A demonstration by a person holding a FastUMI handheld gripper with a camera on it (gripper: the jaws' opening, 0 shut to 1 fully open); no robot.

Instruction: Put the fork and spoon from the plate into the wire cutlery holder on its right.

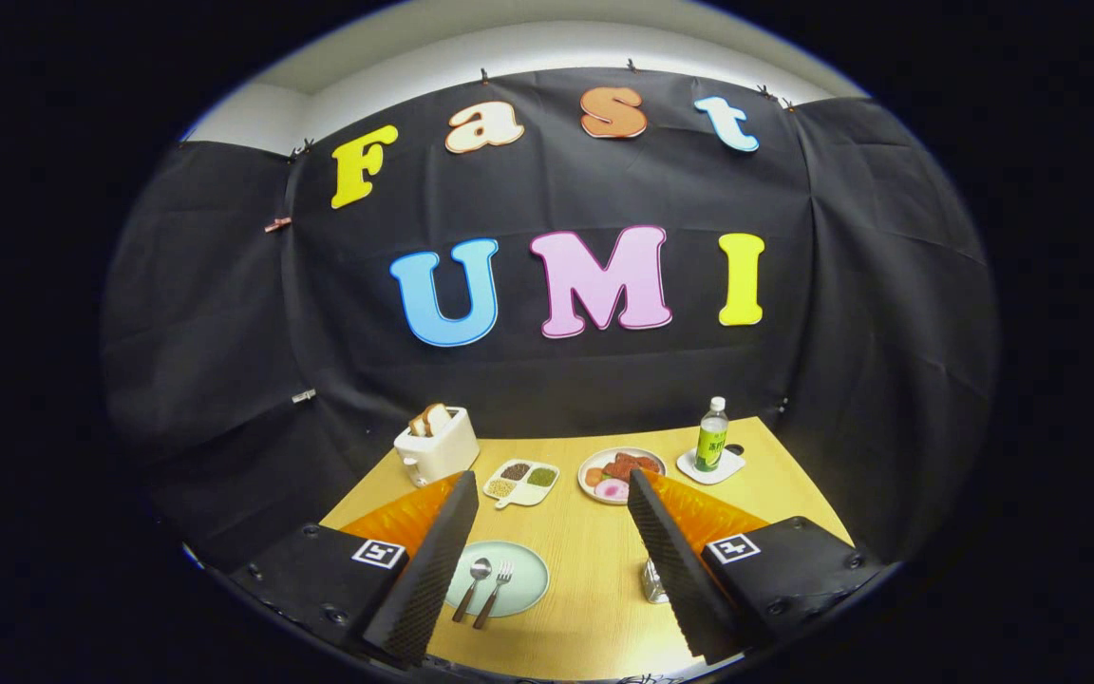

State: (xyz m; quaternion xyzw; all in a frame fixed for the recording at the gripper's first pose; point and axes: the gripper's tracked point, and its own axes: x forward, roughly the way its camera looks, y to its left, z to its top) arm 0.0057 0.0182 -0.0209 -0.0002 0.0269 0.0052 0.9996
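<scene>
While the spoon [473,585] and fork [493,594] lay side by side on the pale green plate [528,570], just inside the left finger, the gripper [552,570] stood wide open, holding nothing. Partly hidden behind the right finger sat the wire cutlery holder [653,581]. Beyond the fingers stood a toaster [435,445], a divided dish [520,482], a food plate [619,473] and a bottle [712,435].

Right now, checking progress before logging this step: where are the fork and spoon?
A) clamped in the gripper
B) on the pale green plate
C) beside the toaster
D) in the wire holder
B: the spoon and fork lie side by side on the plate, between the open gripper fingers.
</scene>
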